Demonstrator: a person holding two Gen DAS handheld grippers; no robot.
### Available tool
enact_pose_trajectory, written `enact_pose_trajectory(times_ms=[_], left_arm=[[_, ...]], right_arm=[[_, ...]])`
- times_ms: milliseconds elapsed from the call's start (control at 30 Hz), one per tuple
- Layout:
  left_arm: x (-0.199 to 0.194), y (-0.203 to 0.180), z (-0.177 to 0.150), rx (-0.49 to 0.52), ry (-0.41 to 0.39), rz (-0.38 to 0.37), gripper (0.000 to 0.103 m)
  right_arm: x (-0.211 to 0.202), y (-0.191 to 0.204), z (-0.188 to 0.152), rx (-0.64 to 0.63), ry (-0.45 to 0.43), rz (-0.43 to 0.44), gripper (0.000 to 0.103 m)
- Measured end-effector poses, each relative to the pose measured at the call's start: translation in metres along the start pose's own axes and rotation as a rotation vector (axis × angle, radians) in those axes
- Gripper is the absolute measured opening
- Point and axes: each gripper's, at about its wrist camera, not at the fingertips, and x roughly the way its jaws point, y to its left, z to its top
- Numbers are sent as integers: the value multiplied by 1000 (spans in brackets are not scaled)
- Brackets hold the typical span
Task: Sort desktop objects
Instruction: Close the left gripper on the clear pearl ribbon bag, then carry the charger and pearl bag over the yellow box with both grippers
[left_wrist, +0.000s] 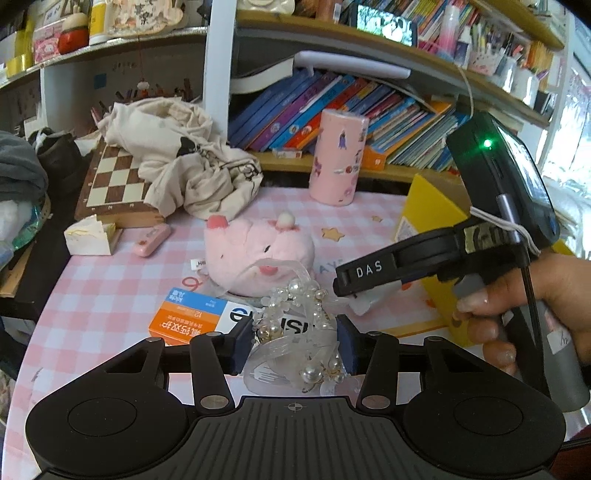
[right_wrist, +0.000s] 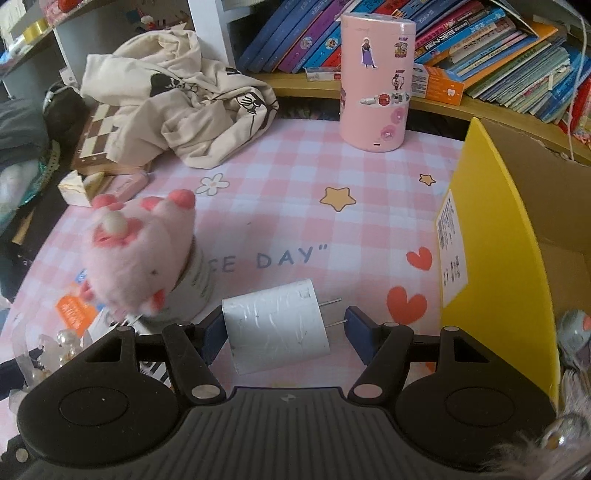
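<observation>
My left gripper (left_wrist: 294, 347) is shut on a pearl and clear-ribbon hair ornament (left_wrist: 295, 325), its blue pads pressing both sides just above the checked tablecloth (left_wrist: 110, 280). My right gripper (right_wrist: 280, 332) is shut on a white charger plug (right_wrist: 273, 328), one pad on its base and the other against the prongs. In the left wrist view the right gripper (left_wrist: 354, 291) hangs at the right in a person's hand (left_wrist: 517, 306), with a bit of the charger (left_wrist: 360, 304) showing under it. A pink plush toy (left_wrist: 255, 251) lies behind the ornament.
An open yellow cardboard box (right_wrist: 491, 240) stands at the right. A pink stickered cylinder (right_wrist: 375, 81) stands at the back by the books (right_wrist: 480, 33). A cream garment (right_wrist: 177, 96) lies over a chessboard (left_wrist: 114, 181); an orange and blue packet (left_wrist: 192, 317) lies at the front.
</observation>
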Motion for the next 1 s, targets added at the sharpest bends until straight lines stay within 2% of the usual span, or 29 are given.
enact_pose_trajectory(times_ms=[433, 667, 867, 1000], left_arm=[[-46, -1, -12, 22, -38, -48, 46], [-68, -4, -19, 42, -68, -47, 46], [-84, -8, -24, 51, -89, -56, 46], [-90, -10, -28, 55, -89, -60, 46]], right_arm=[[-61, 8, -40, -25, -7, 47, 65], [-88, 5, -78, -64, 2, 26, 66], [-103, 1, -106, -7, 10, 21, 66], [-116, 1, -114, 2, -20, 3, 66]])
